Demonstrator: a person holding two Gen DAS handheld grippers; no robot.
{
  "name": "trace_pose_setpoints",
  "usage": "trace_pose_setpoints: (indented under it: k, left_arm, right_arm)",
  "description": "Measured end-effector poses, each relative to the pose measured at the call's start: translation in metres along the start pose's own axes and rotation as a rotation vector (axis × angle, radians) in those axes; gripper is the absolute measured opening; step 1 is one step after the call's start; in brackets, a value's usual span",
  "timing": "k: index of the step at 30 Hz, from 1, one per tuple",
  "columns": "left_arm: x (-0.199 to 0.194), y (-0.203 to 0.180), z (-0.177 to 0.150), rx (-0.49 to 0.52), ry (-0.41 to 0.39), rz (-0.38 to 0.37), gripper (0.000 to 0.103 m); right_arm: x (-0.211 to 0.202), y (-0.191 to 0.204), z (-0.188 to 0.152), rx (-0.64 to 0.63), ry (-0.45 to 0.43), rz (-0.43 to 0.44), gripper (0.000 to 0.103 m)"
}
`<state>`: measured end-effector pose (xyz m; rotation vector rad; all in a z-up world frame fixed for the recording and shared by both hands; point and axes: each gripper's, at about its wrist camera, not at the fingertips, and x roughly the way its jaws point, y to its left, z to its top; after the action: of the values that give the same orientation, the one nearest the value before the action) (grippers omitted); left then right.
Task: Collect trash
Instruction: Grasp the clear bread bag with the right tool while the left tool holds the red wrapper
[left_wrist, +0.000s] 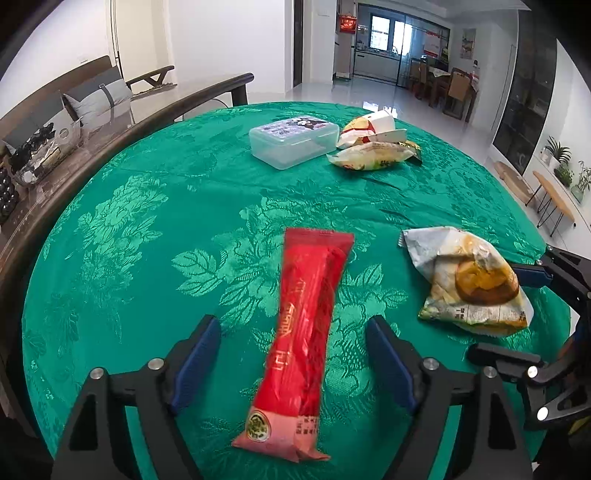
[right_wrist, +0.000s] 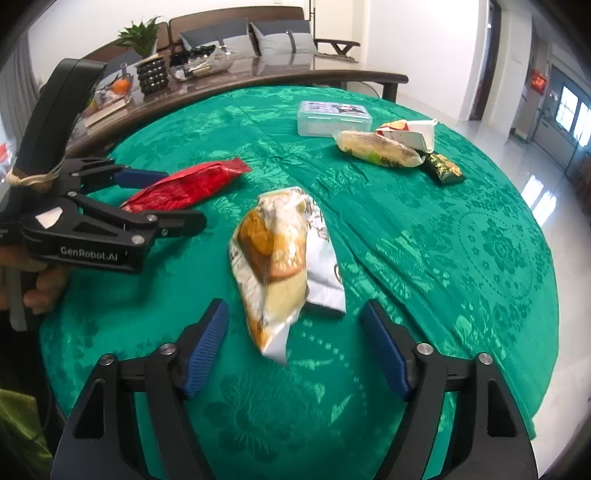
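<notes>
A long red wrapper (left_wrist: 304, 343) lies on the green tablecloth between the open jaws of my left gripper (left_wrist: 293, 328); it also shows in the right wrist view (right_wrist: 188, 186). A crumpled white and orange snack bag (right_wrist: 280, 266) lies between the open jaws of my right gripper (right_wrist: 295, 317); it also shows in the left wrist view (left_wrist: 472, 280). Neither gripper holds anything. Far off lie a yellow snack bag (left_wrist: 369, 157), a white and red carton (left_wrist: 373, 127) and a small dark green packet (right_wrist: 443, 168).
A clear plastic lidded box (left_wrist: 291, 142) stands at the far side of the round table (left_wrist: 110, 229). A dark wooden side table (left_wrist: 110, 114) with a fruit bowl runs along the left edge. The right gripper's body (left_wrist: 554, 332) shows at the right.
</notes>
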<state>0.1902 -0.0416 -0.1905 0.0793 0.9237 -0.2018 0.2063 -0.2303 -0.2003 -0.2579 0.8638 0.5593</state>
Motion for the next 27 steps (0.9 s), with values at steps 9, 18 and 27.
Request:
trace_pose_setpoints:
  k: [9,18,27]
  left_arm:
    - [0.0001,0.0003,-0.0002,0.001,-0.001,0.000,0.085]
    - [0.0004,0.0005,-0.0005,0.001,-0.001,0.000,0.085]
    - [0.0025,0.0012,0.0012,0.024,0.022,-0.013,0.089]
  right_arm:
    - [0.0051,0.0012,0.0043,-0.009,0.002,0.001,0.084]
    - [0.0053,0.0021,0.0045,-0.013,0.007,-0.001,0.086]
    - [0.0098,0.0007,0.0067,0.000,0.037,-0.012,0.098]
